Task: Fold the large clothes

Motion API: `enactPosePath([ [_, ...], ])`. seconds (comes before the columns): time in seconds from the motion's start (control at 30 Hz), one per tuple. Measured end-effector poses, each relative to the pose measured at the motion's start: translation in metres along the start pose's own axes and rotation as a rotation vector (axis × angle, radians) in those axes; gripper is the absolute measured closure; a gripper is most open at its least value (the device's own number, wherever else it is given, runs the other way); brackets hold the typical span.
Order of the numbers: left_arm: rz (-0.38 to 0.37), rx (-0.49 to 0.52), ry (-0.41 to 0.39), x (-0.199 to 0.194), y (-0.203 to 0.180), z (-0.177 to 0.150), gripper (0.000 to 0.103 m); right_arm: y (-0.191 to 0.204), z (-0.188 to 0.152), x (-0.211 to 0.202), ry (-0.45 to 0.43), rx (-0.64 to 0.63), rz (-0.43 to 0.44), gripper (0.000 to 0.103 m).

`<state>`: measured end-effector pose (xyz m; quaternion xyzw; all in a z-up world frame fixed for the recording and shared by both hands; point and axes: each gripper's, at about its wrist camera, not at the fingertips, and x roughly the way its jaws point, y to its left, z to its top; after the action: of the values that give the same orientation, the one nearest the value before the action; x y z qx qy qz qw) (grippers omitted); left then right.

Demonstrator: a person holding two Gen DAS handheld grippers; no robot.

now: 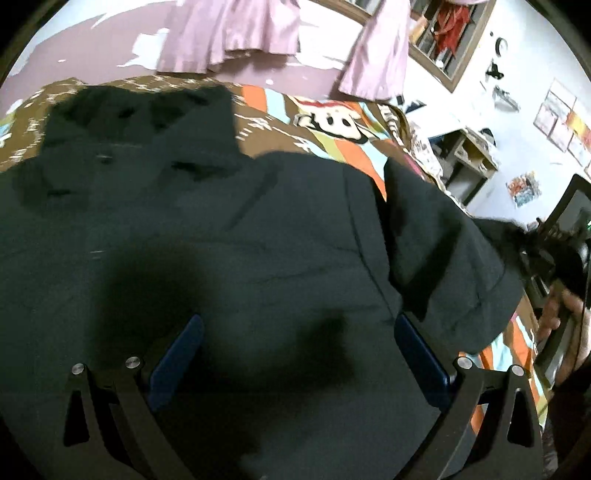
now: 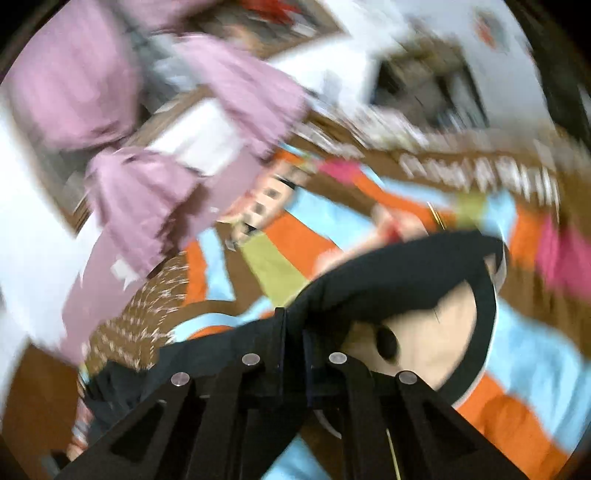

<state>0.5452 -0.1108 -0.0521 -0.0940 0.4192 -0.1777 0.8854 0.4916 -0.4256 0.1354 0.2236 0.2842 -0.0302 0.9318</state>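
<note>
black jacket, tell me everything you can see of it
The black jacket is a large, dark, matte, woven-looking garment spread over the colourful patterned bedspread, its rumpled collar end far from the camera. Seams run down it. One part on the right is lifted off the bed, its edge pinched in the shut right gripper. The left gripper hangs open above the body.

Left gripper (image 1: 295,354) hangs over a large dark, near-black fabric garment (image 1: 221,240), its blue-padded fingers (image 1: 177,354) spread wide apart with only cloth showing between them. The garment lies spread across a brown bedcover with orange, light-blue and green stripes and a cartoon print (image 1: 325,125), and a fold of it rises at the right toward a second black gripper (image 1: 546,254) with a hand (image 1: 561,317) behind it. Pale pink curtains (image 1: 236,33) hang at the top, a white wall with pictures (image 1: 524,122) to the right.
</note>
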Motion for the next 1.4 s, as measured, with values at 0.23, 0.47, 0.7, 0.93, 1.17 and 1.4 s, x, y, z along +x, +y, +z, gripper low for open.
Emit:
enactPosePath([
  [0.23,0.035,-0.065,-0.062,-0.088,0.050,-0.021,0.002,0.161,-0.046,-0.047,-0.081,-0.460,0.183,0.096],
  [0.47,-0.016,-0.230,-0.211,-0.192,0.120,-0.060,0.002,0.278,-0.190,-0.075,-0.072,-1.081,0.315,0.096],
  [0.7,-0.080,-0.325,-0.263,-0.247,0.166,-0.084,0.002,0.294,-0.311,-0.051,0.192,-1.390,0.364,0.096],
  [0.93,-0.198,-0.371,-0.219,-0.239,0.178,-0.109,0.003,0.289,-0.343,-0.027,0.279,-1.482,0.327,0.087],
  [1.17,-0.260,-0.452,-0.225,-0.252,0.197,-0.121,0.003,0.278,-0.311,-0.016,0.347,-1.296,0.442,0.063],
  [1.4,-0.315,-0.537,-0.363,-0.285,0.201,-0.150,0.003,0.267,-0.308,-0.032,0.370,-1.197,0.497,0.048],
])
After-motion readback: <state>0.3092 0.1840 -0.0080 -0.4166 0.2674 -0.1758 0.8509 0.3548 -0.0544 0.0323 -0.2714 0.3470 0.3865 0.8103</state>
